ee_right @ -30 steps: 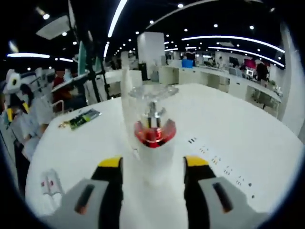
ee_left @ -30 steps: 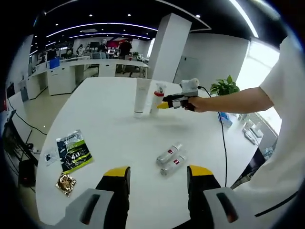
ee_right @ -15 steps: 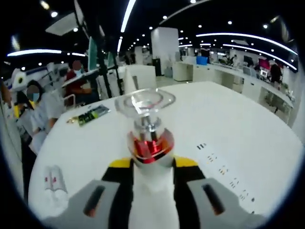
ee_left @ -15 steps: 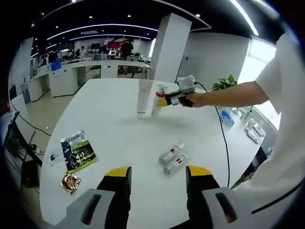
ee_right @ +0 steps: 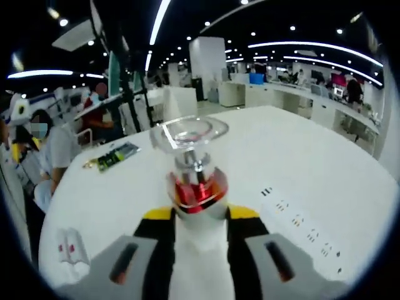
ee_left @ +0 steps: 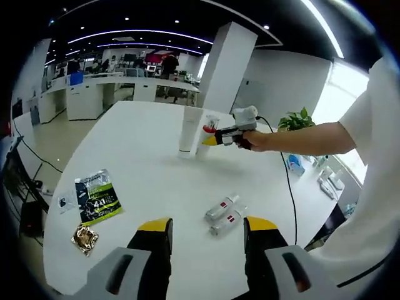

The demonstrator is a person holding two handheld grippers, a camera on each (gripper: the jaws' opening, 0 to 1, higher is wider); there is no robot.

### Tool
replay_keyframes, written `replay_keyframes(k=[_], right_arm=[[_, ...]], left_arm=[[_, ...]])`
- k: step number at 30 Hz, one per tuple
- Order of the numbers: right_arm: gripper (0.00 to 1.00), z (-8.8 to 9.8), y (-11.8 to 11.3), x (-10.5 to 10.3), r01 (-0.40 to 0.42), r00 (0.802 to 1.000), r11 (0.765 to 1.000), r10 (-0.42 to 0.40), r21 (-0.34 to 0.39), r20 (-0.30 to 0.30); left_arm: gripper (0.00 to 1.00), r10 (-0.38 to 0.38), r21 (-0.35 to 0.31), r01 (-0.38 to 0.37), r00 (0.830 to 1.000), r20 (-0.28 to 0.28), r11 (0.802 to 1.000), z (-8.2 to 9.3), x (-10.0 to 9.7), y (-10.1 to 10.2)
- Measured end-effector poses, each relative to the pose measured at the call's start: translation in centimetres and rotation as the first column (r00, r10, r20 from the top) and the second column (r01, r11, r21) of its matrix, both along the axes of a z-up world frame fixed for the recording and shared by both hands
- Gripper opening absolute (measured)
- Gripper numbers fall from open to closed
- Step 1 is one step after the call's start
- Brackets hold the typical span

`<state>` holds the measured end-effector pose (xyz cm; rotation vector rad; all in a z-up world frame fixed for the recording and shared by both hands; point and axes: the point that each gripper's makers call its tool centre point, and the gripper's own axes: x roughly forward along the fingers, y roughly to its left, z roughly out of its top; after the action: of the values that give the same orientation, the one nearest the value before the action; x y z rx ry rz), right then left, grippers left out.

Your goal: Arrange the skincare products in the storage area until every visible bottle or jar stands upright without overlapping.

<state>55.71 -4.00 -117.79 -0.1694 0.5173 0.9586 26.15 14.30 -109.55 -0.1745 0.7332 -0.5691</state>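
The right hand-held gripper point(ee_right: 199, 220) is clamping its yellow-tipped jaws on the white body of a pump bottle point(ee_right: 197, 187), just under the red collar and clear cap. Gripping low on the body is keeping the bottle upright, which is what the task wants. In the left gripper view the same right hand-held gripper point(ee_left: 209, 139) is reaching across the desk point(ee_left: 144, 181) from the person's outstretched arm, holding the pump bottle point(ee_left: 209, 128) just beside a tall white tube point(ee_left: 187, 130) standing on its cap at the far side. Whether the base is touching the desk I cannot tell.

The left hand-held gripper point(ee_left: 203, 228) is hanging with its jaws apart and nothing between them, above the near desk. Beyond its tips two small bottles point(ee_left: 223, 211) are lying on their sides, side by side and touching — these are likely the next to be stood up, so the free gripper is probably waiting over them. A green sachet point(ee_left: 97, 197) and a small gold packet point(ee_left: 83, 237) are lying flat well to the left.

Compared with a second ago, the right jaws were wide on either side of the bottle and are now pressed onto it; over the last half second that grip has not changed. The left jaws are staying as open as they were — only the view has shifted a little.
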Motion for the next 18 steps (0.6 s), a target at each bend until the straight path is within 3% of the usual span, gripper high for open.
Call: replay_keyframes(k=[7, 18], right_arm=[[0.29, -0.1, 1.3, 0.1, 0.042, 0.999, 0.999, -0.042, 0.003, 0.011], [0.29, 0.0, 1.5, 0.4, 0.1, 0.995, 0.995, -0.101, 0.008, 0.02]], left_arm=[[0.46, 0.014, -0.004, -0.014, 1.0, -0.006, 1.0, -0.2, -0.3, 0.3], [0.46, 0.032, 0.001, -0.032, 0.999, -0.004, 0.999, -0.3, -0.8, 1.0]])
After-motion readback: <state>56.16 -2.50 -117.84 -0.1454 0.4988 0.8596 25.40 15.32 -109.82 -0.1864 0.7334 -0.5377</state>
